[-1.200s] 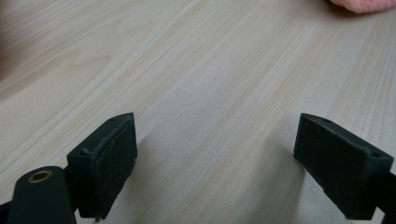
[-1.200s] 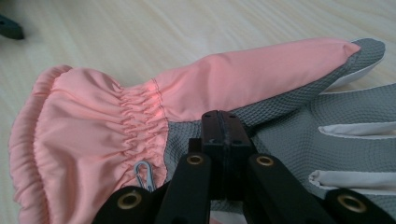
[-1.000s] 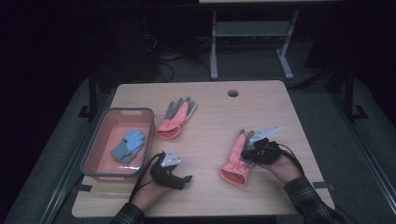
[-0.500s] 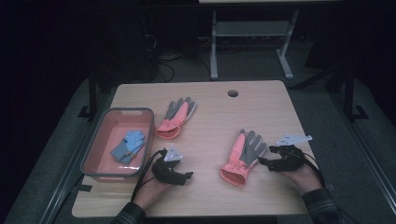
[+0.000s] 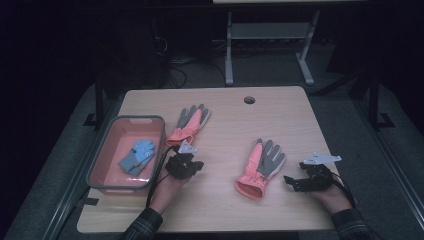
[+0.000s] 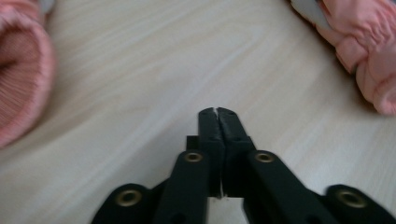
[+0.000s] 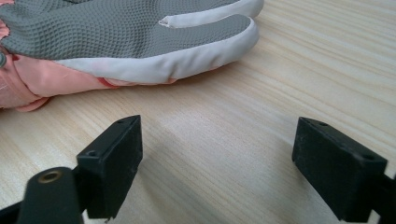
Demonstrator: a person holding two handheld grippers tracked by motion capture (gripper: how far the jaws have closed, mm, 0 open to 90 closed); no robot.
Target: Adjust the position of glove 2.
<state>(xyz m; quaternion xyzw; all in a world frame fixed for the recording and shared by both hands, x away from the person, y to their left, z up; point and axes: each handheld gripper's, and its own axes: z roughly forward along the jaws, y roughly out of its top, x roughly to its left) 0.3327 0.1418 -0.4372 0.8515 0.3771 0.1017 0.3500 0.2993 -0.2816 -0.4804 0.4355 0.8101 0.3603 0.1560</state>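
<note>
Gloves [image 6: 369,60] cut off at edges; left jaws together, right jaws apart.

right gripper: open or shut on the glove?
Open. In the right gripper view the right gripper has its jaws wide apart over bare table, and the glove lies ahead, untouched.

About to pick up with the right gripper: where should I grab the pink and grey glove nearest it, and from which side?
Take the pink and grey glove at its gathered pink cuff, probably from directly above. It lies flat on the table, so its grey fingers offer only a thin layer, while the cuff bunches higher. The right gripper sits beside it with jaws open.
</note>
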